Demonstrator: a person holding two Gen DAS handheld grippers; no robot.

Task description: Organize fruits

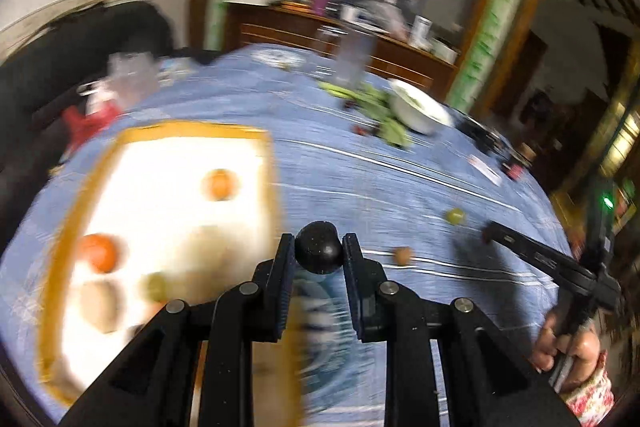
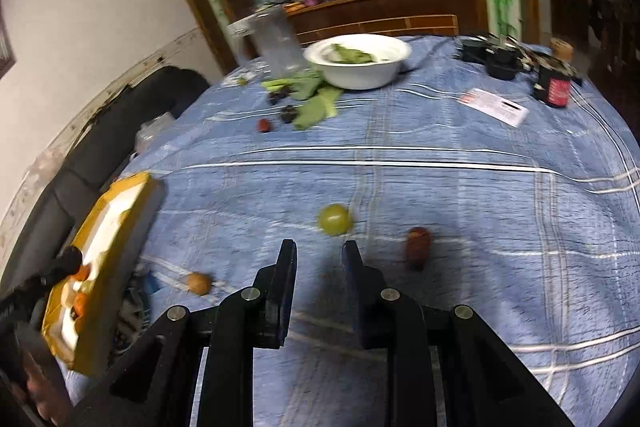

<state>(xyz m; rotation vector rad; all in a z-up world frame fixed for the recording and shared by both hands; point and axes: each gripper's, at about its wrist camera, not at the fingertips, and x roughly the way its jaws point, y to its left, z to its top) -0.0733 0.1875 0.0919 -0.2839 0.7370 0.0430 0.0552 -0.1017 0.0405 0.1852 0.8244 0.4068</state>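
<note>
My left gripper (image 1: 319, 247) is shut on a round black fruit (image 1: 318, 246) and holds it just right of the yellow-rimmed white tray (image 1: 176, 135). The tray holds an orange (image 1: 219, 184), a red-orange fruit (image 1: 98, 251), a green grape (image 1: 154, 287) and a tan fruit (image 1: 99, 303). My right gripper (image 2: 319, 253) is open and empty above the blue cloth. A green grape (image 2: 335, 219) lies just beyond its fingertips, a red-brown date (image 2: 418, 246) to the right, a small brown fruit (image 2: 198, 283) to the left. The tray (image 2: 132, 211) is at its far left.
A white bowl (image 2: 360, 61) with green leaves stands at the back, with loose leaves and dark berries (image 2: 288, 111) beside it. A clear jug (image 2: 276, 41), a dark bottle (image 2: 556, 87), a paper card (image 2: 494, 107) and black gear (image 2: 500, 61) stand on the far cloth.
</note>
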